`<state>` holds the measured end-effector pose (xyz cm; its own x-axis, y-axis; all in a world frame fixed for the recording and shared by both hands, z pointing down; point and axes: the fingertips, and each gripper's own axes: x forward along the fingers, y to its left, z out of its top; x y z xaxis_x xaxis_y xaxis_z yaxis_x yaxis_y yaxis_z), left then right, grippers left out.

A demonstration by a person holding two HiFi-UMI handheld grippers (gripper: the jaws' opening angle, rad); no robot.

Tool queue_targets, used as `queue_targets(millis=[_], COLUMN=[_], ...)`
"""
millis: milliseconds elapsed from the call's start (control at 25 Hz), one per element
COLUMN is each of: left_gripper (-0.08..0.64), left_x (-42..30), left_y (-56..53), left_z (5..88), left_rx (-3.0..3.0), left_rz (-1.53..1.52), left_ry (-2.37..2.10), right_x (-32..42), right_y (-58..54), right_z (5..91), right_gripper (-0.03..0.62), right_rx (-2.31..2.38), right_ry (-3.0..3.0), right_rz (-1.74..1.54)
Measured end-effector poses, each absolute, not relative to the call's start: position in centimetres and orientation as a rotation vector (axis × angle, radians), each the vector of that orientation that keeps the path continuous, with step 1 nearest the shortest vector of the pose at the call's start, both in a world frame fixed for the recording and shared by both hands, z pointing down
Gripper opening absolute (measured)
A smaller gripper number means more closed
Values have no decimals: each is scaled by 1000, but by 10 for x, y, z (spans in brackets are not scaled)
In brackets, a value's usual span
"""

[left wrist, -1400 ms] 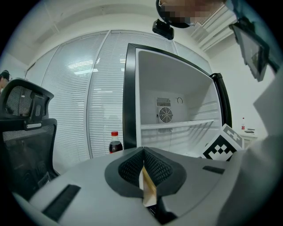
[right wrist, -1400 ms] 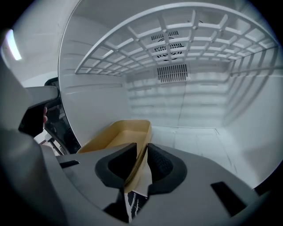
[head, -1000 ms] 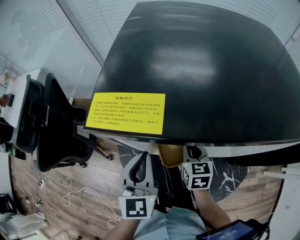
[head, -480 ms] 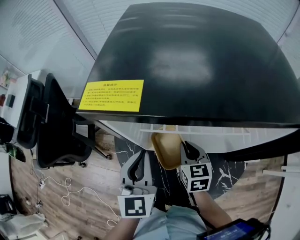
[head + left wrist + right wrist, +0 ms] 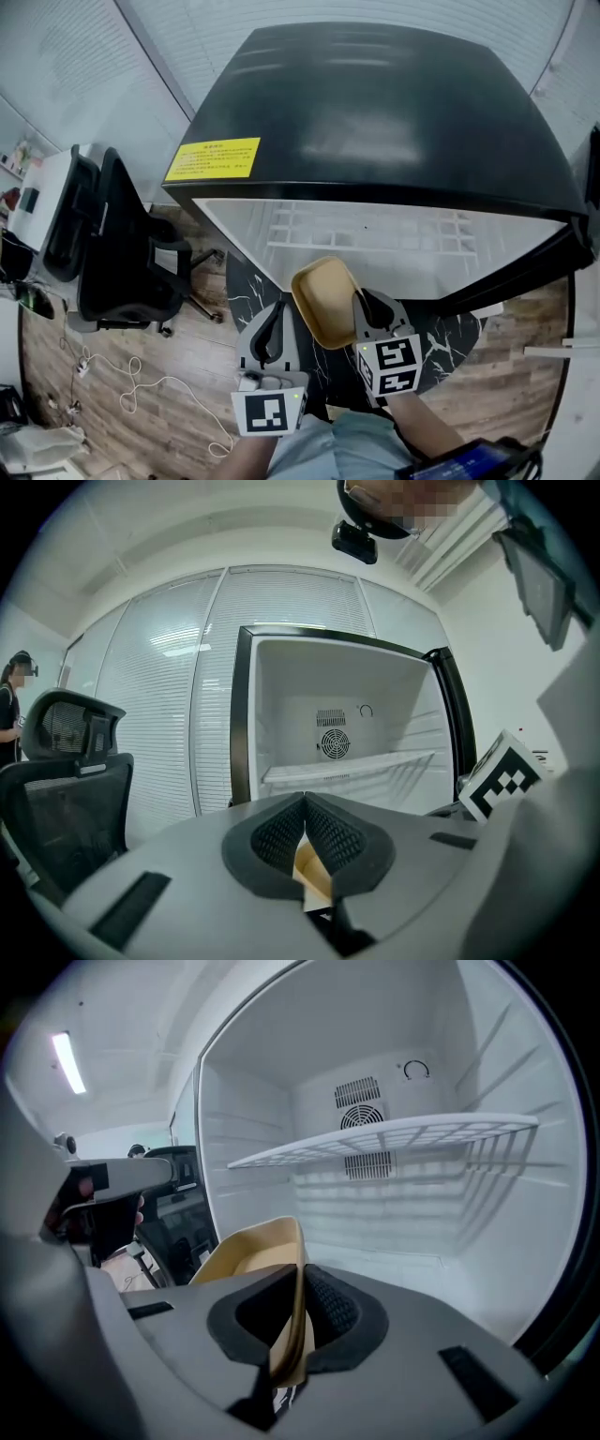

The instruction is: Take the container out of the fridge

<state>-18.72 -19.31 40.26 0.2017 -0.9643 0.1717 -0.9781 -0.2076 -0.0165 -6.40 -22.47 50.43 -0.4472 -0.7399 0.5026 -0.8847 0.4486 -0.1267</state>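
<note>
Closest in, the left gripper (image 5: 305, 829) is seen with its jaws pressed together on nothing, parked just left of the action. Right beside it, the right gripper (image 5: 302, 1321) is clamped on one thin side wall of the tan container (image 5: 246, 1241). So the tray's body hangs out to the left of those jaws, long axis pointing away toward the fridge (image 5: 375, 112). Counted up: one container, two grippers, one wire shelf (image 5: 394, 1138) with nothing seen on it. The container is held just in front of the open compartment, clear of it, so the take-out looks pretty much done. A pinch on one wall could let it tip, imo.
</note>
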Motion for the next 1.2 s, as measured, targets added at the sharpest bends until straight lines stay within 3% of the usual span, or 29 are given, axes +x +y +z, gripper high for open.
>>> queue_targets(millis=[1200], left_gripper=[14], left_x=[-144], left_y=[-94], left_z=[308], left_rx=[2277], left_rz=[31], left_ry=[-2322], right_x=[-18], right_y=[-123], right_z=[351], right_gripper=[38], right_rx=[1164], right_ry=[-2754], right_rz=[101])
